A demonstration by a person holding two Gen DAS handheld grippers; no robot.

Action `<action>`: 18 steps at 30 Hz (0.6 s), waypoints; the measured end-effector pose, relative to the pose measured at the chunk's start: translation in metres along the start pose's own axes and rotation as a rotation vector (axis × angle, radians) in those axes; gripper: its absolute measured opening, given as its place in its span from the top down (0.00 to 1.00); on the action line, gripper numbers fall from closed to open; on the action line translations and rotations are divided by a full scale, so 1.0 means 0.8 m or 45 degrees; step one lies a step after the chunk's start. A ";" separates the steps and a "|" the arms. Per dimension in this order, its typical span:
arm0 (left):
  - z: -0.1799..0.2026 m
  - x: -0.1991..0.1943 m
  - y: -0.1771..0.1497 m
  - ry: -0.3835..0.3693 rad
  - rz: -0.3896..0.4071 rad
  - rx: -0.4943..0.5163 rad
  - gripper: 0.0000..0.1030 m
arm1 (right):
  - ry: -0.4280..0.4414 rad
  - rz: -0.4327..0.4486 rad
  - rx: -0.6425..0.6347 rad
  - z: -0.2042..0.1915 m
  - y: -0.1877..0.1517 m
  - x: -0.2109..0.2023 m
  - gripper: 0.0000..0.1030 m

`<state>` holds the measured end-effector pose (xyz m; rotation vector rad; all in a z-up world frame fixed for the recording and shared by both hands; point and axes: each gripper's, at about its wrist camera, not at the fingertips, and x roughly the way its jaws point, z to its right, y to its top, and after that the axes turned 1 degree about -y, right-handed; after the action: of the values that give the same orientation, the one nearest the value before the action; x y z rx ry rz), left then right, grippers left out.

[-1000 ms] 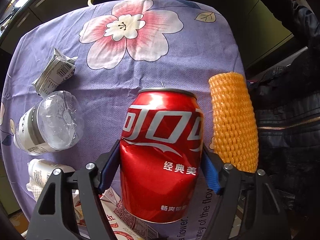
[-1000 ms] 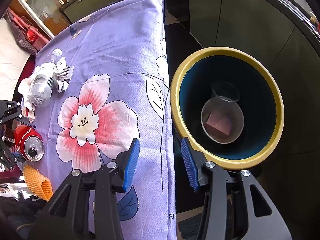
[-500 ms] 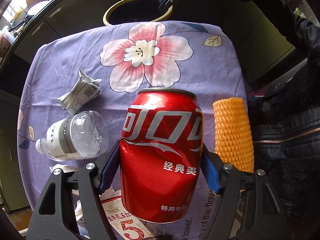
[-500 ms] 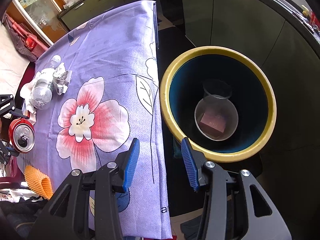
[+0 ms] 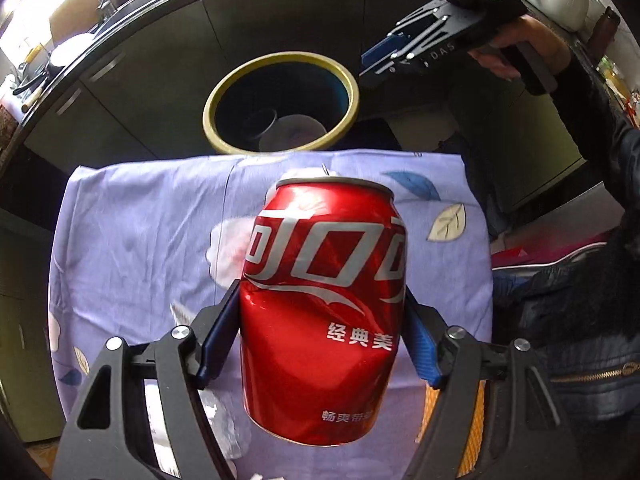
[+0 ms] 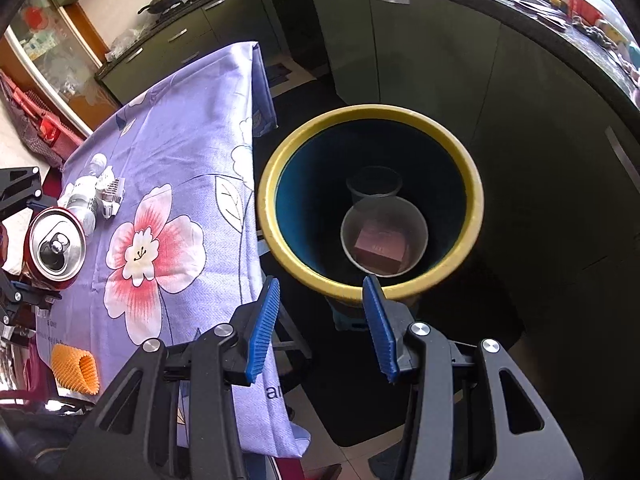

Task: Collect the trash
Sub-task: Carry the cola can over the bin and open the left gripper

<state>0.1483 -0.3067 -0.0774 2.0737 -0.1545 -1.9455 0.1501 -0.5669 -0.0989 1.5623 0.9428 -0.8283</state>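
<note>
**Carrying one can toward the bin, more trash waiting**

Pinching the dented red can (image 5: 324, 304) between the left gripper (image 5: 320, 340) pads, above the floral tablecloth (image 5: 140, 232), short of the yellow-rimmed bin (image 6: 370, 200). Hovering the right gripper (image 6: 320, 328) spread and empty by the rim. Holding two cups and a box in the bin already; leaving a plastic bottle (image 6: 82, 200), crumpled carton (image 6: 112, 192) and orange foam sleeve (image 6: 74, 368) on the table.
</note>
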 end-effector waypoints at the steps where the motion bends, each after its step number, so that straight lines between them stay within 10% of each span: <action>1: -0.001 0.005 0.018 0.002 0.003 0.018 0.33 | -0.006 0.007 0.013 0.008 -0.004 -0.004 0.58; 18: -0.035 0.153 0.247 0.033 -0.010 0.102 0.30 | -0.074 0.013 0.225 0.114 -0.081 -0.041 0.53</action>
<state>0.2098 -0.5247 -0.1376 2.1516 -0.2225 -1.9462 0.0748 -0.6548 -0.1143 1.6836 0.8372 -0.9657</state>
